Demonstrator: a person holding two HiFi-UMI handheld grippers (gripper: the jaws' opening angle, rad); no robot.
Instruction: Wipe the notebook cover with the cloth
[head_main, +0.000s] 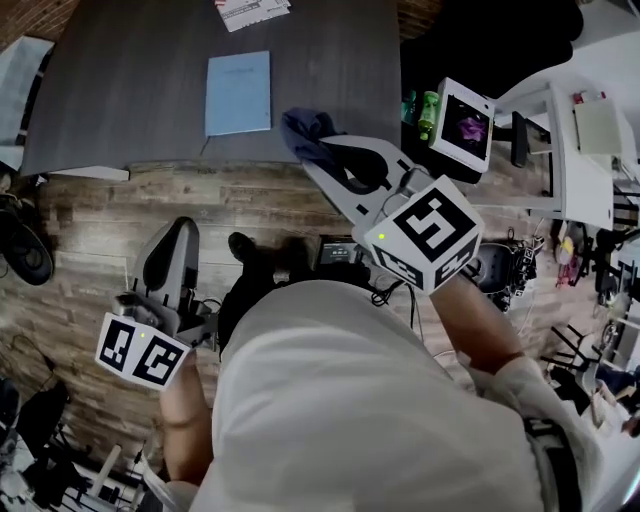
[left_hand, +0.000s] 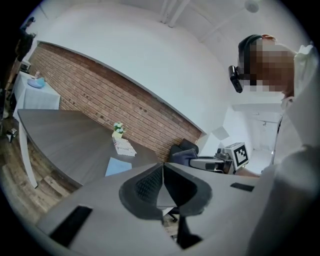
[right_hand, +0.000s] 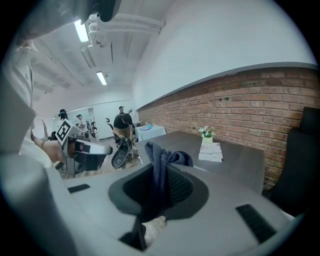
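Room: wood-plank floor (head_main: 90, 210) is running under a dark grey table (head_main: 130, 90), and a brick wall (right_hand: 250, 105) is standing behind it.
Left gripper (left_hand: 162, 174): it is hanging at the lower left of the head view, over the floor and short of the table; its jaws are pressing together with nothing between them.
Notebook (head_main: 239, 92): light blue and closed, it is lying flat on the table at the upper left-centre of the head view, near the front edge and apart from both grippers.
Printed sheet (head_main: 250, 10): it is lying at the top edge of the head view, beyond the notebook.
Flower pot (right_hand: 206, 134): this small pot is holding a tuft of pale flowers and is standing just behind the printed sheet in the right gripper view.
Cloth (head_main: 310, 132): dark blue, it is bunching out just right of the notebook, at the table's front edge.
Right gripper (right_hand: 161, 172): at centre-right of the head view, its jaws are clamping the cloth.
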